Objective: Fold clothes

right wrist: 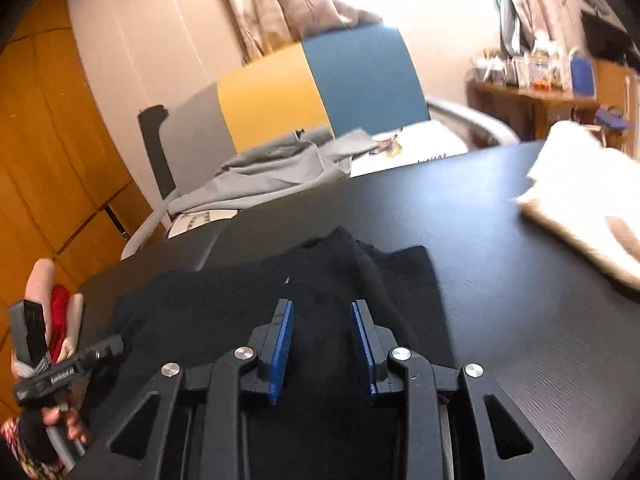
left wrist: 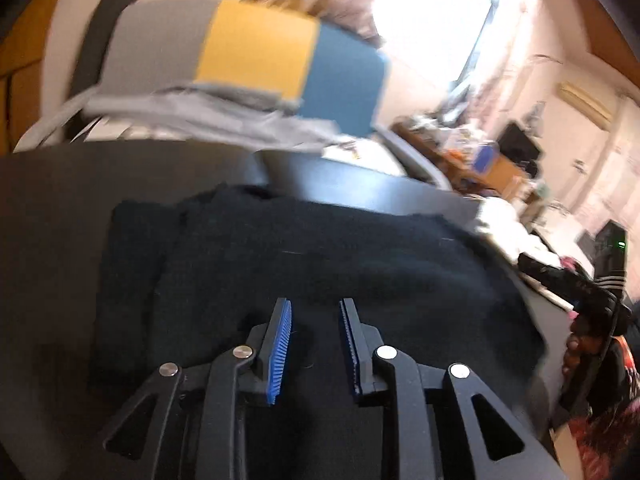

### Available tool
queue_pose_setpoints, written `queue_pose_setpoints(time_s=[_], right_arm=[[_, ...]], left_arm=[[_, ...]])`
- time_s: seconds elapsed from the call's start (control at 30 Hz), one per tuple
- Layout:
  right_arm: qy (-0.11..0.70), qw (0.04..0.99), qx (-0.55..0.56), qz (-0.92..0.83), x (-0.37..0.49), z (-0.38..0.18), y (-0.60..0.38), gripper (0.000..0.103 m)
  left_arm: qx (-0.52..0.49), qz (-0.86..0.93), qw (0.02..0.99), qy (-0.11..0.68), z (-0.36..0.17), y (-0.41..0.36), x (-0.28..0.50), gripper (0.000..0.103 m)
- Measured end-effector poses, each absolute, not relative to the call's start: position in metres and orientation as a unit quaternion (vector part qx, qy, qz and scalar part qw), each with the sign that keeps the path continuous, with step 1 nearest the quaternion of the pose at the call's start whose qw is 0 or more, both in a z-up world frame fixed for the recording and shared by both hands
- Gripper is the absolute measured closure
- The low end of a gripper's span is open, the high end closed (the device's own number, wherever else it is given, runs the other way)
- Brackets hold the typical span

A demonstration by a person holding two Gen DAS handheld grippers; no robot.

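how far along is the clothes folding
Done: a cream cloth lies folded on the black table. In hand: the black garment lies partly folded, one layer turned over; both the left hand-held gripper and the right hand-held gripper are open above it, holding nothing. Left: finishing that garment, and the grey clothes heaped behind the table look unfolded.

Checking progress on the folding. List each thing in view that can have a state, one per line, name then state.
black garment: lying on the table, partly folded, held by neither claw.
left claw: open, nothing between its pads.
right claw: open, nothing between its pads.
cream cloth: folded, lying on the table's right side.
grey cloth: crumpled, beyond the table.
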State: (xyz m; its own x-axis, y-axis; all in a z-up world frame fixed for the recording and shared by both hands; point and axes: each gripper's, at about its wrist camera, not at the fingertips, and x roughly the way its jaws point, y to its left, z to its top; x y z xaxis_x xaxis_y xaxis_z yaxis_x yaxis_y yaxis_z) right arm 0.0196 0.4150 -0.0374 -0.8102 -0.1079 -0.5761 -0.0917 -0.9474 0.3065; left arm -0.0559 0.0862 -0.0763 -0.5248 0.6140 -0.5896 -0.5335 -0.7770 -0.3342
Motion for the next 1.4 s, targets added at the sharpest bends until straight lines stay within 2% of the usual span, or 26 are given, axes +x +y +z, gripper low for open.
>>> queue_pose_setpoints(time_s=[0.13,0.2,0.27,0.37,0.4,0.47,0.57,0.7,0.83,0.93,0.97,1.03,1.1,1.2,1.3,1.4], right_arm=[[-0.126,0.06,0.353,-0.925,0.065,-0.048,0.398,0.071],[-0.113,0.066,0.39,-0.911,0.078,-0.068,0.395,0.071],[-0.114,0.042,0.401,-0.908,0.084,-0.083,0.408,0.077],[-0.173,-0.007,0.38,-0.909,0.106,-0.085,0.444,0.079],[-0.193,-0.026,0.374,-0.907,0.113,-0.086,0.457,0.084],[-0.22,-0.021,0.368,-0.903,0.117,-0.088,0.464,0.085],[-0.194,-0.013,0.368,-0.909,0.112,-0.073,0.452,0.083],[-0.169,0.019,0.318,-0.933,0.08,-0.044,0.433,0.078],[-0.099,0.06,0.344,-0.932,0.017,-0.036,0.396,0.078],[-0.025,0.074,0.375,-0.924,-0.029,-0.051,0.372,0.078],[-0.007,0.076,0.384,-0.92,-0.043,-0.055,0.368,0.078],[0.012,0.063,0.412,-0.909,-0.062,-0.07,0.373,0.077],[-0.017,0.035,0.415,-0.909,-0.069,-0.079,0.399,0.077],[-0.109,-0.019,0.398,-0.911,-0.067,-0.089,0.447,0.102],[-0.145,-0.018,0.391,-0.909,-0.066,-0.093,0.462,0.103],[-0.11,-0.028,0.393,-0.913,-0.067,-0.091,0.451,0.103]], left_arm=[[-0.377,0.869,0.321,0.022,-0.089,0.104,-0.034,0.078],[-0.398,0.863,0.31,0.017,-0.097,0.101,-0.037,0.079],[-0.403,0.868,0.291,0.013,-0.097,0.09,-0.036,0.08],[-0.405,0.871,0.277,0.009,-0.099,0.078,-0.038,0.081],[-0.406,0.871,0.277,0.004,-0.099,0.075,-0.037,0.081],[-0.412,0.87,0.272,0.002,-0.098,0.073,-0.034,0.081],[-0.395,0.876,0.277,0.012,-0.085,0.085,-0.038,0.081],[-0.356,0.87,0.341,0.022,-0.065,0.133,-0.043,0.079],[-0.345,0.858,0.368,0.095,-0.065,0.198,-0.058,0.079],[-0.349,0.852,0.351,0.168,-0.084,0.227,-0.075,0.078],[-0.356,0.85,0.345,0.178,-0.091,0.227,-0.08,0.075],[-0.362,0.853,0.352,0.134,-0.091,0.211,-0.088,0.076],[-0.37,0.857,0.346,0.099,-0.092,0.194,-0.094,0.076],[-0.381,0.859,0.336,0.052,-0.095,0.172,-0.103,0.076],[-0.397,0.858,0.326,0.024,-0.095,0.151,-0.111,0.077],[-0.391,0.865,0.315,0.021,-0.093,0.13,-0.119,0.078]])
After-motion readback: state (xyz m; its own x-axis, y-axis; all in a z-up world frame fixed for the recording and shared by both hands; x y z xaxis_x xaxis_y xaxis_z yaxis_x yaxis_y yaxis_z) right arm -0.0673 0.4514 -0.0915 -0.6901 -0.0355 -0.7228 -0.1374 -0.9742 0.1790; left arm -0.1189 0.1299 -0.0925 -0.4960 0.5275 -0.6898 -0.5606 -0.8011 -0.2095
